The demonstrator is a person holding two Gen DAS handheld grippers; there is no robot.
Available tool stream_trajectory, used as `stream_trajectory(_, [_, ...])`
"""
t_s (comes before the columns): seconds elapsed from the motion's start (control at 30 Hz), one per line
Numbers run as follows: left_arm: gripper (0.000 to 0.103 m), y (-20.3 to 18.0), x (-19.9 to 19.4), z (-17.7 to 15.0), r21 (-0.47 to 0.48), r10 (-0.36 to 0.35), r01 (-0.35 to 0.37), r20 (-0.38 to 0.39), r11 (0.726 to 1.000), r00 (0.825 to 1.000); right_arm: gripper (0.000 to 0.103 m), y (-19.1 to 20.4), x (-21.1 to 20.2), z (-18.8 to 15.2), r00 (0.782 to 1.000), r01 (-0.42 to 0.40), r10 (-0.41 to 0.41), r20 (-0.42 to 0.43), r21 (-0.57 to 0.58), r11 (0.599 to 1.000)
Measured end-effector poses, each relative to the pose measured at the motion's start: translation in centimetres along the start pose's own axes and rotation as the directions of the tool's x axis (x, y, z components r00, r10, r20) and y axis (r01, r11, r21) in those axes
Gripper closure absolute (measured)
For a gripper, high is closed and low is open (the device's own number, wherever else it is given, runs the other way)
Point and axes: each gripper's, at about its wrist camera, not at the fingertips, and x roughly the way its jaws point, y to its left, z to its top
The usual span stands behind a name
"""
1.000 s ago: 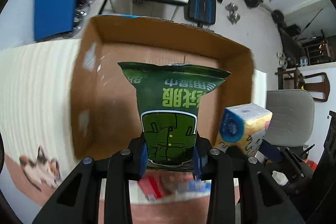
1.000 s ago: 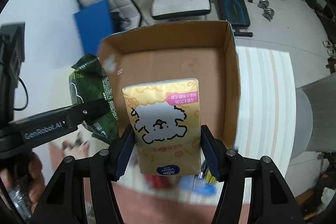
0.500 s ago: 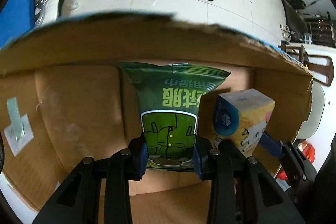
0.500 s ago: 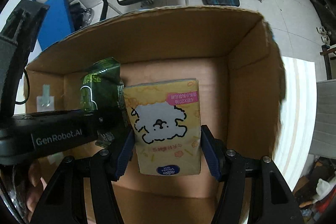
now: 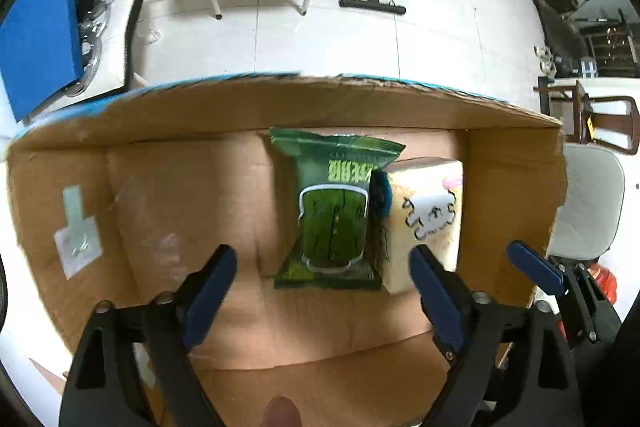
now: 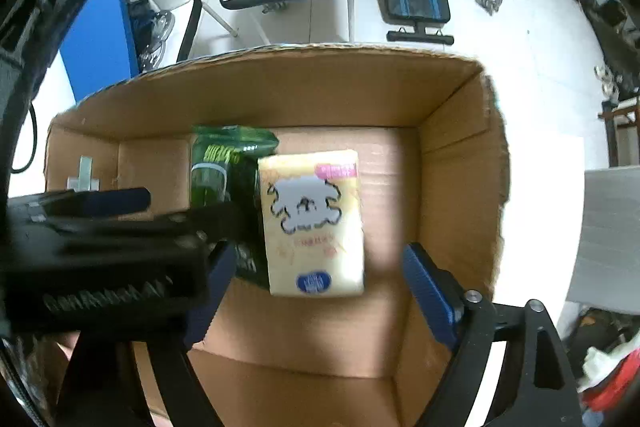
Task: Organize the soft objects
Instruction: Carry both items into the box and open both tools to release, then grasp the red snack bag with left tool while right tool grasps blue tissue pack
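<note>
Brown cardboard forms the box (image 5: 200,115) that both grippers point down into. On its floor lie a green pouch (image 5: 334,211) and a yellow tissue pack (image 6: 314,223), side by side and touching along their long edges. Each has its long axis running from the near side toward the far wall. The pouch's crimped top edge points at the far wall; the pack's blue round logo sits at its near end, its pink label at the far end.

The left gripper (image 5: 320,291) is released, its jaws opening, blue pads well clear of the pouch on both sides. The right gripper (image 6: 314,293) is likewise let go, jaws opening, with the pack lying between and beyond the pads, untouched. Motion blur softens both items.
</note>
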Motion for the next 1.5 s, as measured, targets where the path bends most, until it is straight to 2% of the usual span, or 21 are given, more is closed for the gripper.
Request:
stream_trajectory(0.13, [0.004,0.2,-2.1,-2.1,0.006,0.039,-0.040,0.054,0.999,0.998,0.000,0.4,-1.4,-1.5,1.000,0.003,-0.003,0.004,-0.012,1.000])
stream_trajectory(0.33, [0.003,0.1,-5.8,-7.0,0.024,0.114,-0.119,0.164,0.993,0.980,0.000,0.8,-4.0,-4.5,0.999,-0.005,0.005,0.040,-0.017,1.000])
stream_trajectory(0.4, [0.003,-0.1,-7.3,-8.8,0.025,0.148,-0.157,0.214,0.987,0.966,0.000,1.3,-5.1,-5.5,0.998,-0.016,0.017,0.063,-0.020,1.000])
stream_trajectory(0.57, [0.003,-0.9,-10.6,-13.4,0.022,0.177,-0.194,0.323,0.981,0.930,0.000,1.8,-9.1,-8.7,0.988,-0.050,0.056,0.141,-0.046,0.998])
stream_trajectory(0.67, [0.003,-0.9,-12.1,-17.9,0.001,0.205,-0.222,0.372,0.975,0.905,0.000,1.8,-11.5,-12.5,0.979,-0.081,0.095,0.182,-0.080,0.993])
stream_trajectory(0.77, [0.003,-0.3,-11.3,-22.9,-0.029,0.232,-0.241,0.394,0.970,0.889,0.000,1.8,-12.1,-17.4,0.977,-0.085,0.112,0.183,-0.149,0.985])
stream_trajectory(0.83, [0.003,0.4,-9.5,-25.7,-0.054,0.246,-0.244,0.364,0.968,0.898,0.000,1.9,-10.7,-20.9,0.985,-0.033,0.066,0.158,-0.203,0.979])
stream_trajectory(0.9, [0.003,1.4,-6.5,-28.4,-0.082,0.241,-0.227,0.303,0.970,0.922,0.000,2.1,-8.2,-24.2,0.992,0.008,0.026,0.125,-0.264,0.964])
stream_trajectory(0.97, [0.003,2.1,-3.7,-30.3,-0.104,0.238,-0.219,0.236,0.970,0.942,0.000,2.6,-4.6,-27.5,0.994,0.088,-0.059,0.093,-0.346,0.934])
stream_trajectory(1.03, [0.003,2.9,-0.7,-31.9,-0.123,0.251,-0.232,0.173,0.965,0.952,0.000,3.2,-1.7,-29.9,0.988,0.154,-0.124,0.096,-0.423,0.893])
stream_trajectory(1.1, [0.003,3.6,1.8,-33.5,-0.148,0.269,-0.249,0.133,0.957,0.954,0.000,3.7,0.7,-31.4,0.975,0.219,-0.178,0.130,-0.482,0.848])
stream_trajectory(1.2, [0.003,4.8,4.7,-35.4,-0.178,0.265,-0.247,0.083,0.953,0.961,0.000,4.9,3.7,-33.0,0.940,0.340,-0.257,0.224,-0.567,0.751])
stream_trajectory(1.33, [0.003,5.6,6.3,-36.6,-0.198,0.288,-0.273,0.051,0.941,0.956,0.002,5.9,6.6,-33.2,0.902,0.431,-0.321,0.287,-0.624,0.652])
stream_trajectory(1.37, [0.003,5.7,6.5,-36.8,-0.202,0.287,-0.273,0.043,0.941,0.957,0.004,6.0,7.1,-33.0,0.899,0.437,-0.330,0.288,-0.631,0.641])
stream_trajectory(1.4, [0.003,5.7,6.7,-36.8,-0.207,0.284,-0.270,0.038,0.940,0.958,0.009,5.9,7.7,-32.8,0.905,0.423,-0.332,0.266,-0.639,0.643])
stream_trajectory(1.43, [0.003,5.8,6.7,-36.9,-0.210,0.283,-0.269,0.035,0.940,0.959,0.022,5.8,8.2,-32.5,0.913,0.405,-0.335,0.235,-0.638,0.655])
stream_trajectory(1.5, [0.003,5.8,6.6,-37.0,-0.208,0.278,-0.265,0.037,0.942,0.960,0.035,5.2,8.5,-31.9,0.927,0.368,-0.328,0.183,-0.617,0.696])
